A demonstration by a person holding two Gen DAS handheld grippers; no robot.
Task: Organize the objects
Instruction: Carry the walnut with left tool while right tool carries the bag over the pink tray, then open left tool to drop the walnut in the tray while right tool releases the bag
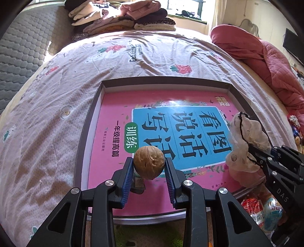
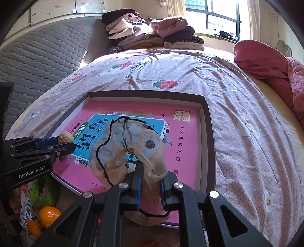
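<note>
**Walnut and mesh pouch held over the box on the bed**

A bed (image 1: 133, 62) with a strawberry-print cover carries a shallow dark-walled box (image 1: 89, 121), its floor covered by a pink workbook (image 1: 117, 106). Folded clothes (image 1: 121, 17) are stacked at the far end, and a red quilt (image 1: 256, 53) is bunched at the right.

The right hand-held gripper (image 2: 150, 182) is clenched on a sheer mesh pouch (image 2: 136, 144) with a black drawstring, which it holds above the workbook. The left hand-held gripper (image 1: 149, 167) grasps a walnut (image 1: 148, 162) between its blue pads, over the box's near edge. Two oranges (image 2: 47, 218) lie beside a green item below the box.
</note>
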